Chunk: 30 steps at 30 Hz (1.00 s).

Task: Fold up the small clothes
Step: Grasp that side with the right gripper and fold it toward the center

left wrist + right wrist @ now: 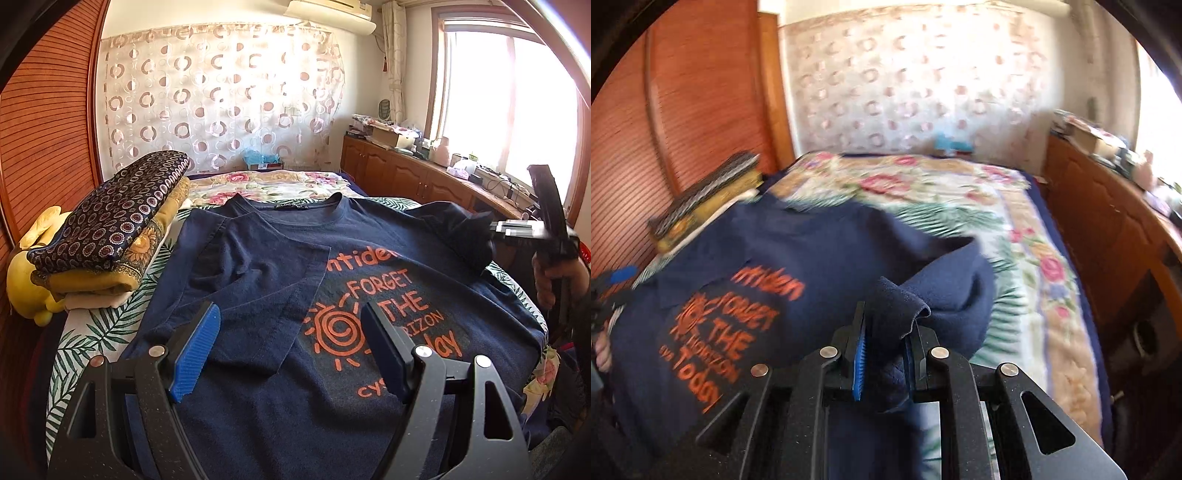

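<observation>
Right tool (884, 354) on navy, orange-lettered T-shirt (798, 251) sleeve

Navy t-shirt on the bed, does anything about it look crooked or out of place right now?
Only what the fold explains. The navy t-shirt has its left sleeve side folded in, covering the start of the orange print. The right gripper pinches the bunched right sleeve. The left gripper hovers open.
</observation>
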### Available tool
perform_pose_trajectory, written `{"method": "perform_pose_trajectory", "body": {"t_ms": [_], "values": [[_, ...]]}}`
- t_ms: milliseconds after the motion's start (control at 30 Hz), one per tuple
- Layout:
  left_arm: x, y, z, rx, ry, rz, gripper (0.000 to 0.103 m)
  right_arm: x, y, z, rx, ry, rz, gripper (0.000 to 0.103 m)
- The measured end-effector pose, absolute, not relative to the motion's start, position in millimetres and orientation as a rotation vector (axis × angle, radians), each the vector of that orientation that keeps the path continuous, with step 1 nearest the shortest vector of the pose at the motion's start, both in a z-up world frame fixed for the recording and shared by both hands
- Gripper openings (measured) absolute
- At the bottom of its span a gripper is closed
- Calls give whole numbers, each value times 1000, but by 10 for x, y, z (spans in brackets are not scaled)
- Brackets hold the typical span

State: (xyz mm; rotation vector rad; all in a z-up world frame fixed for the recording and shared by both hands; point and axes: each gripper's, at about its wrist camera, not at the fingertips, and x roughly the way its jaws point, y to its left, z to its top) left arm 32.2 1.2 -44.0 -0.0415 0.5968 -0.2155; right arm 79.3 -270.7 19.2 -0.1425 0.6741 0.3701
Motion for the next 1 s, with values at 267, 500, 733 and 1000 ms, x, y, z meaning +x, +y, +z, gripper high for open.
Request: {"method": "perform_pose_trajectory", "body": {"t_ms": [267, 500, 733, 1000], "values": [[302, 20, -457, -47, 597, -215, 79, 758, -2594, -102, -122, 760, 398, 49], [296, 17, -460, -48, 597, -216, 79, 701, -2688, 79, -114, 706, 332, 49], [290, 2, -460, -47, 596, -216, 79, 908, -2761, -168, -78, 754, 287, 49], [290, 28, -477, -53, 599, -214, 79, 997, -2621, 63, -69, 691, 374, 4]]}}
